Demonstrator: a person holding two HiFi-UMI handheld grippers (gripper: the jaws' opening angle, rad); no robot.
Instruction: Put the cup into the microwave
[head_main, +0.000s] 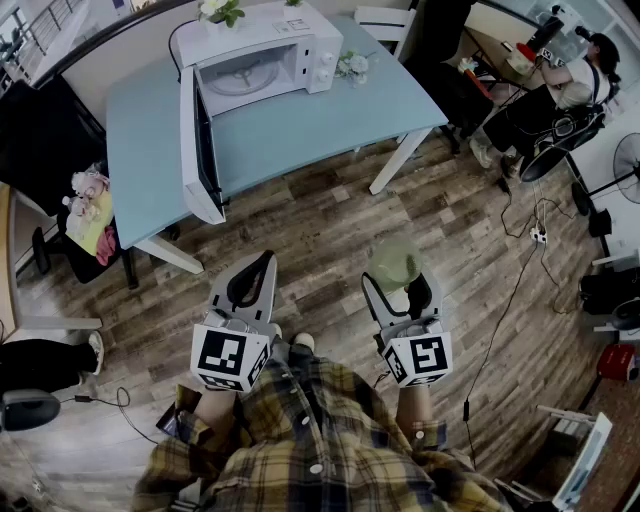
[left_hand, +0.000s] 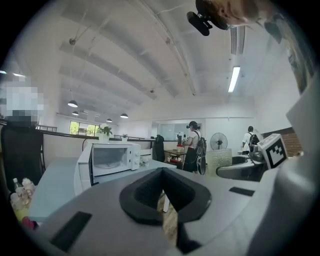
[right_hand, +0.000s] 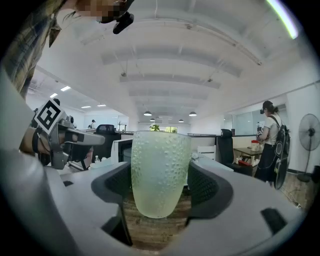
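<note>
The right gripper (right_hand: 160, 192) has its jaws spread wide, pressing both sides of a pale green dimpled cup (right_hand: 160, 172). It holds the cup upright over the wooden floor (head_main: 330, 215), well short of the table. The left gripper (left_hand: 161, 175) holds nothing, its jaws closed to a slit. On the light blue table (head_main: 320, 130) a white microwave (head_main: 270, 45) stands at the far edge. Its door (head_main: 195, 150) is swung wide open, reaching out to the near edge. Bare tabletop lies before the cavity, and open floor separates both grippers from the near edge.

Bright overhead light — fisheye-warped edges
</note>
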